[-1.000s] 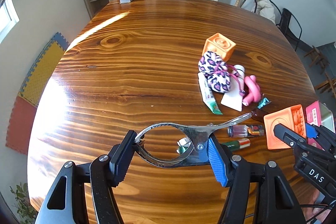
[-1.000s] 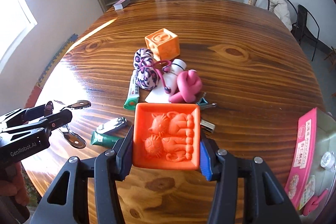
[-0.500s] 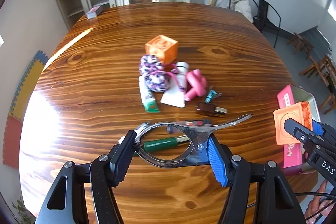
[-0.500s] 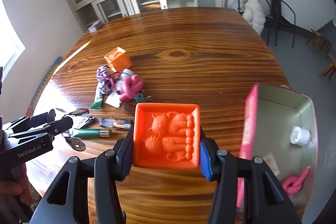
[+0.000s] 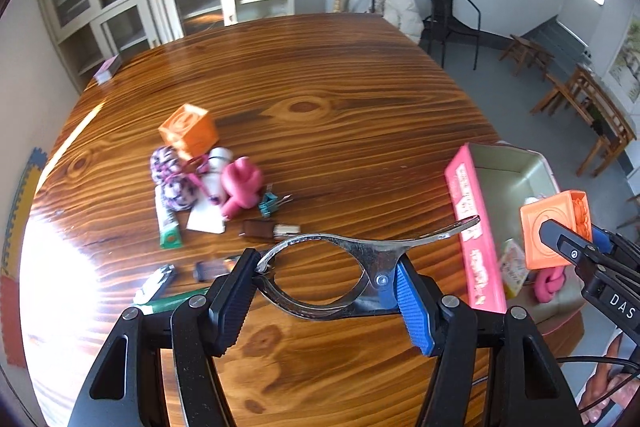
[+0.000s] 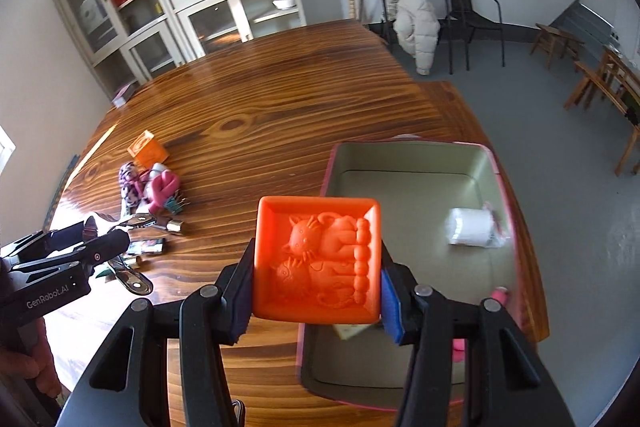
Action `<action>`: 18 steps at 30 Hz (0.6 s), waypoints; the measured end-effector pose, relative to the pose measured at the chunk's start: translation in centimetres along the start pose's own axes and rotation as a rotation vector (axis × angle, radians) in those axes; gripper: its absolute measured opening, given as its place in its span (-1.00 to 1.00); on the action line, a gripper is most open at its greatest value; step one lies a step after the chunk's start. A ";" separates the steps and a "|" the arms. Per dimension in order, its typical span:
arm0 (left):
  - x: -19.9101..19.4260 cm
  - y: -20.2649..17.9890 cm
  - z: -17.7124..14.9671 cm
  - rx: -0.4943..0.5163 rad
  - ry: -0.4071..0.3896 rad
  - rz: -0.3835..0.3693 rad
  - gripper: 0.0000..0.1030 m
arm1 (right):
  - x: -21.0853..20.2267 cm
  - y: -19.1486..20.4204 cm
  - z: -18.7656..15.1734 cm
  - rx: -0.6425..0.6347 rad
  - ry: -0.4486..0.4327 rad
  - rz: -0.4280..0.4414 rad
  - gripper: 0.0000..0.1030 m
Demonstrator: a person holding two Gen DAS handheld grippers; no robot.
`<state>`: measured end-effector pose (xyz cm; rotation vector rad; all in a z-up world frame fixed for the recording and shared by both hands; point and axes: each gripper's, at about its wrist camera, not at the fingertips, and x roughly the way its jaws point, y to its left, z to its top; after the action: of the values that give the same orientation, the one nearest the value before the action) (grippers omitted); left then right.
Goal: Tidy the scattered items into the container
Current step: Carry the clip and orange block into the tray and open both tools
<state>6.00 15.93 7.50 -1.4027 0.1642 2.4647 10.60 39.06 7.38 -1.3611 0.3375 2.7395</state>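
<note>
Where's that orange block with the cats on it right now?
The orange cat block is clamped in the right hand-held gripper, held over the near-left edge of the pink container.

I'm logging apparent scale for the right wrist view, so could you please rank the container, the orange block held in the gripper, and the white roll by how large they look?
1. container, largest.
2. orange block, clamped in the right gripper; nearness to the camera inflates it.
3. white roll, smallest, lying inside the container.
</note>
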 end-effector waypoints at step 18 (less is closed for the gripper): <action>1.3 -14.3 3.8 0.176 -0.021 -0.208 0.31 | -2.8 -8.7 -1.5 0.093 -0.009 -0.094 0.09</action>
<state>6.71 30.66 9.08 -1.2530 0.2134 2.2359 14.81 47.34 7.27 -1.3066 0.3853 2.6187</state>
